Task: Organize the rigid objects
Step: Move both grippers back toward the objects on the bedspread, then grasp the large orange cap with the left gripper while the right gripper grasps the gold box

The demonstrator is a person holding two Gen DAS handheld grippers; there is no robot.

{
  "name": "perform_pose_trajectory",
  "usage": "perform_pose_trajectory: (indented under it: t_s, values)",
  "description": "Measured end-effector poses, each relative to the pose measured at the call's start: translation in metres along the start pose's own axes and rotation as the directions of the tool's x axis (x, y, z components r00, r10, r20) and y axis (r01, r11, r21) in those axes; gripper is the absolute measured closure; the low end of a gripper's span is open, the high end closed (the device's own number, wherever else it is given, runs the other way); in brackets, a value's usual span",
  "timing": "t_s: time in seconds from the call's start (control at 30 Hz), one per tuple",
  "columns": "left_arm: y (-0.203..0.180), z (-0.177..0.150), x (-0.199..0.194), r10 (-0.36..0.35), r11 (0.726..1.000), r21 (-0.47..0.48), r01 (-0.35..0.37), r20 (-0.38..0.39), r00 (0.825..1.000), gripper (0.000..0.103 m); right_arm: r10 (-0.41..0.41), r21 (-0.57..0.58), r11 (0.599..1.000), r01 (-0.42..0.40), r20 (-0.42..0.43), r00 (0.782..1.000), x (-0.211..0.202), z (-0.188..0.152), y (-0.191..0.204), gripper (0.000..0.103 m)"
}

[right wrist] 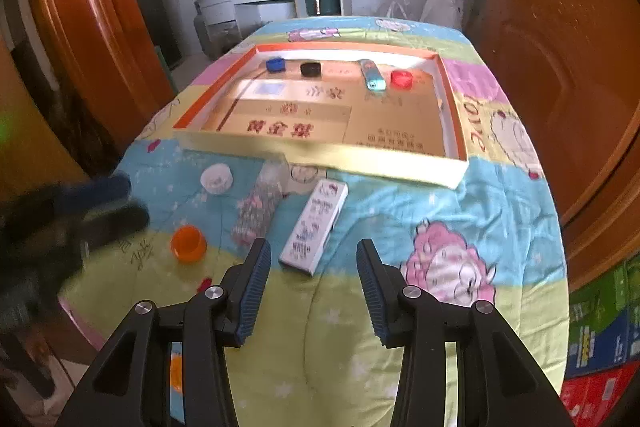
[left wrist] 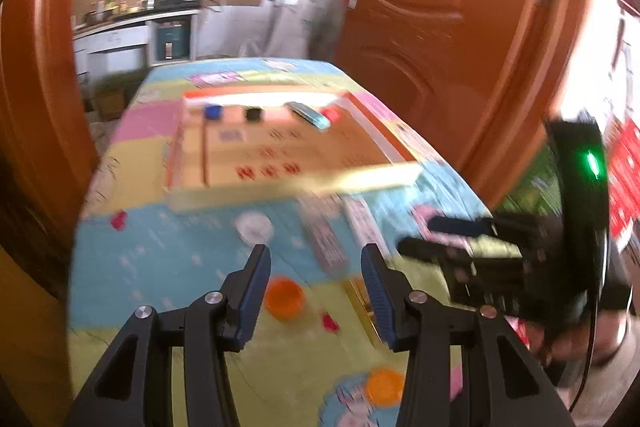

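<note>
Both the left gripper and right gripper hang released above the table's near edge; the light, stiff carton looks best pinched across its narrow sides.

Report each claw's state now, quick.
Left claw: open, holding nothing, above the orange cap.
Right claw: open, holding nothing, above the white box.

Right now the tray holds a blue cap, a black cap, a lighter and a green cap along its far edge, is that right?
Not quite. The last cap is red, not green, as the right wrist view shows. The blue cap, black cap and lighter do sit along the tray's far edge.
</note>
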State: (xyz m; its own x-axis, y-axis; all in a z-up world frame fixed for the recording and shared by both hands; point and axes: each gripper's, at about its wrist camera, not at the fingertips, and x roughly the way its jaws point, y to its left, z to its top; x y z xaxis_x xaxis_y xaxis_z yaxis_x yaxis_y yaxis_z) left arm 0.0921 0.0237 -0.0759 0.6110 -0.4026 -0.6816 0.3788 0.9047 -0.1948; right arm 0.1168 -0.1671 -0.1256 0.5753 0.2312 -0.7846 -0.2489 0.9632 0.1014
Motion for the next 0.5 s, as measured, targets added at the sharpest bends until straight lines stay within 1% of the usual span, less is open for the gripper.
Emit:
perform_pose_trajectory:
  t_s: [0.13,0.23,0.37,0.5]
  values:
    - [-0.022,-0.034,0.002,-0.034,0.996,0.077,0.035,-0.021,0.999,0.056,-0.009,0.014,1.000,0.009,-0.006,1.000,-0.001,-0.010,-0.001,0.057]
    - [-0.039,-0.055,0.001,-0.036,0.990,0.136,0.038,-0.015,0.999,0.056,-0.015,0.017,1.000,0.016,-0.008,1.000,-0.002,-0.016,-0.001,0.057]
    - [-0.053,-0.075,0.002,-0.012,0.981,0.193,0.012,-0.002,1.000,0.056,-0.020,0.013,1.000,0.020,-0.004,1.000,-0.006,-0.020,0.000,0.057]
    - [-0.057,-0.085,0.008,0.010,0.978,0.208,-0.009,-0.003,1.000,0.056,-0.022,0.013,1.000,0.022,-0.005,1.000,-0.007,-0.024,0.001,0.057]
